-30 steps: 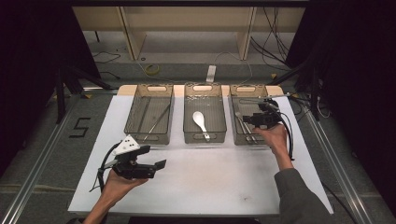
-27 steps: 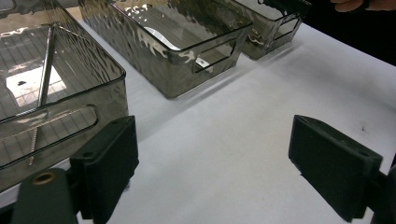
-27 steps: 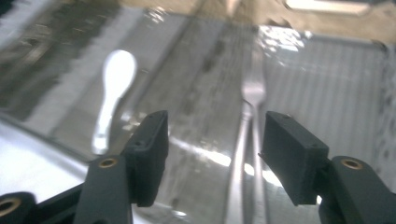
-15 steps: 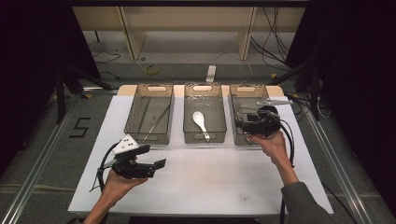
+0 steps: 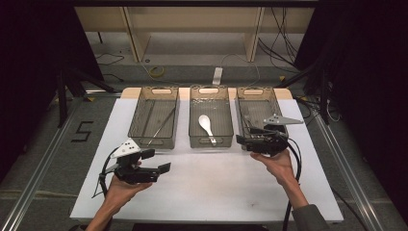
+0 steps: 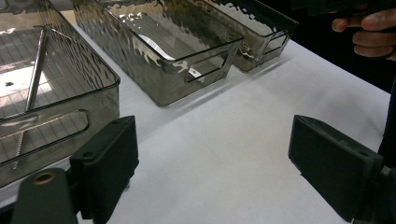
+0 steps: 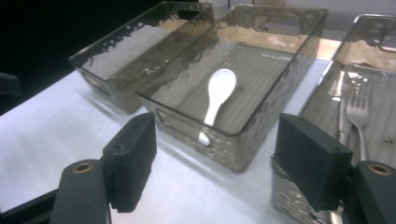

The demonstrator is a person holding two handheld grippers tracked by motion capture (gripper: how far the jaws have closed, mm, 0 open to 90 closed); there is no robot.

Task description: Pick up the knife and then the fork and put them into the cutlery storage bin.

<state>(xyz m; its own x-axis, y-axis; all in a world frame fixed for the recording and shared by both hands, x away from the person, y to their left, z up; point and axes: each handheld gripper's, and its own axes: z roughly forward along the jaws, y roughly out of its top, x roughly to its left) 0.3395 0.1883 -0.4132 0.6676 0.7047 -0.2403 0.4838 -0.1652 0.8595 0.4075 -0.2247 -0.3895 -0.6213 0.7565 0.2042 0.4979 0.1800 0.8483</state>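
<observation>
- At the left we see the left gripper, held in a hand above the bare white table near its front left corner; its two flat black jaws are wide apart and nothing is between them.
- Behind it, along the back edge, the left tray is a rectangular box of smoky clear plastic with a rippled wall and a cut handle slot; thin metal rods lie inside on its ribbed floor.
- The middle tray is of the same plastic. A smooth white spoon with a rounded bowl lies on its floor, the bowl toward the back edge.
- The right tray stands near the back right corner; a shiny metal fork lies in it.
- The right gripper is at the front end of the right tray, pointing toward the middle tray. Its jaws have just been opening and now stand apart, with nothing between them.
</observation>
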